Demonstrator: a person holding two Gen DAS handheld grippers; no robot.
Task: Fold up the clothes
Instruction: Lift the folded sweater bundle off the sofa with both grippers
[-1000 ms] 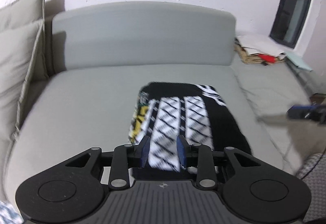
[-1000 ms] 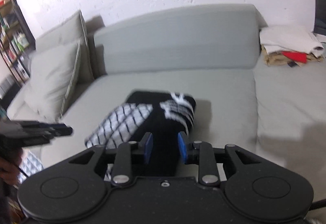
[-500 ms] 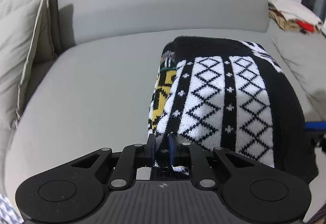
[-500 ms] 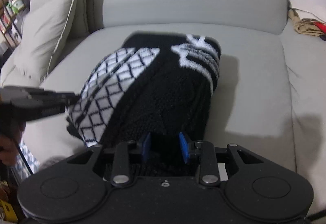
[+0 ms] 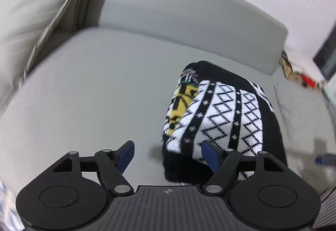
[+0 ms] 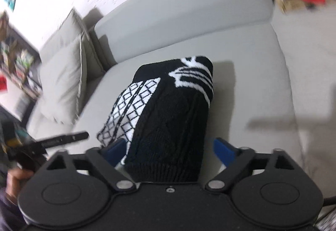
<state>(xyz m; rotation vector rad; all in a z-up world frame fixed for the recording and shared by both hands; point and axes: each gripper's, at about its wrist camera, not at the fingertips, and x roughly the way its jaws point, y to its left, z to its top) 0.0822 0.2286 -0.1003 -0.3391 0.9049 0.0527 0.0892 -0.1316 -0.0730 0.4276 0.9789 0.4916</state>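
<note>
Grey sofa cushion fills both views, and on it, toward its front edge, lies a black-and-white knit sweater gathered into a compact, layered bundle, as a folded garment would lie. The left gripper hangs just beside the sweater's near left corner, fingers spread wide and clamped on nothing. The right gripper straddles the sweater's near black hem with its fingers apart, the cloth lying loose between them. Such open stances suit either letting go of a fold or reaching for one. White knitted shapes at the sweater's far end cannot be read as lettering.
</note>
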